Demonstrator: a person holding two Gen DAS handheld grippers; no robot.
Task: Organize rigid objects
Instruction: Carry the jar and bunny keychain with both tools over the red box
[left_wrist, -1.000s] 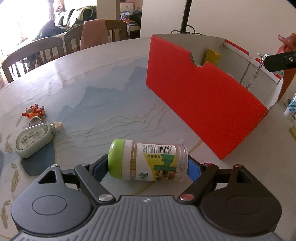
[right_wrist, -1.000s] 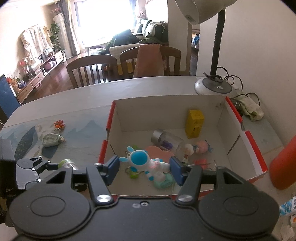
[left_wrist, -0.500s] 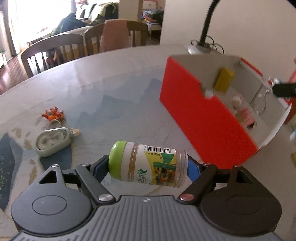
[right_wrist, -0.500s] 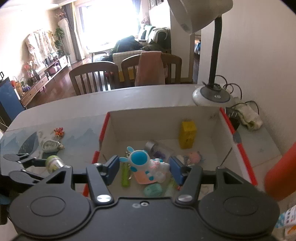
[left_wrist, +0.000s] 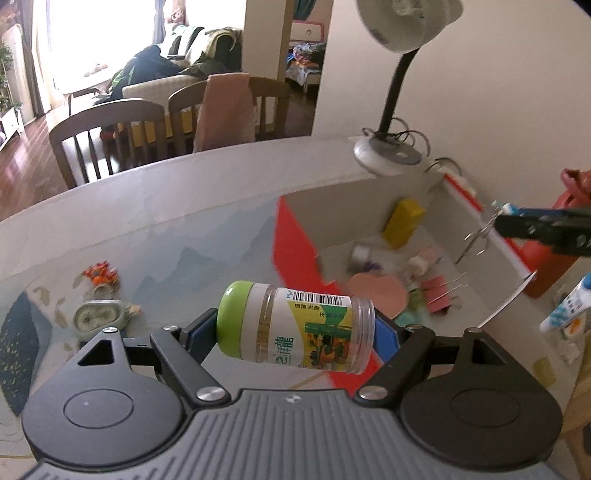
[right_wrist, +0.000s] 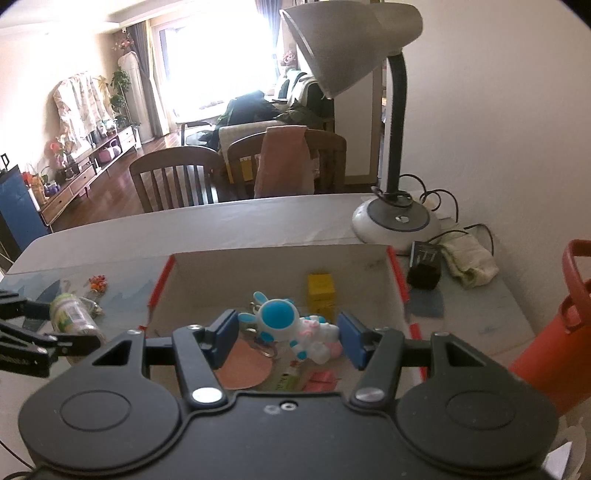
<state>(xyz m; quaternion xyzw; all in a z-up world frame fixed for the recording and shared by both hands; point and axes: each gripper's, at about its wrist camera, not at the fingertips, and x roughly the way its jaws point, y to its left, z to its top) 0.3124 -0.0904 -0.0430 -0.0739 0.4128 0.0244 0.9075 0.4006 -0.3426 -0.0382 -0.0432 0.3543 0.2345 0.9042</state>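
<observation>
My left gripper (left_wrist: 293, 330) is shut on a clear jar with a green lid (left_wrist: 295, 328), held sideways above the table, just left of the red-sided cardboard box (left_wrist: 295, 236). The jar also shows in the right wrist view (right_wrist: 72, 319). My right gripper (right_wrist: 284, 334) is shut on a blue-and-white rabbit astronaut toy (right_wrist: 291, 326) and holds it over the box (right_wrist: 280, 266). In the box lie a yellow block (right_wrist: 320, 291), a pink disc (right_wrist: 242, 365), a small bottle (left_wrist: 360, 254) and pink clips (left_wrist: 439, 291).
A green oval case (left_wrist: 98, 317) and an orange charm (left_wrist: 99, 275) lie on the table at left. A desk lamp (right_wrist: 395, 218) stands behind the box. A red jug (right_wrist: 554, 347) and a tube (left_wrist: 569, 310) stand at right. Chairs (right_wrist: 173, 177) line the far edge.
My left gripper has risen with the jar and moved toward the box, whose inside now shows. My right gripper has also lifted the toy higher over the box.
</observation>
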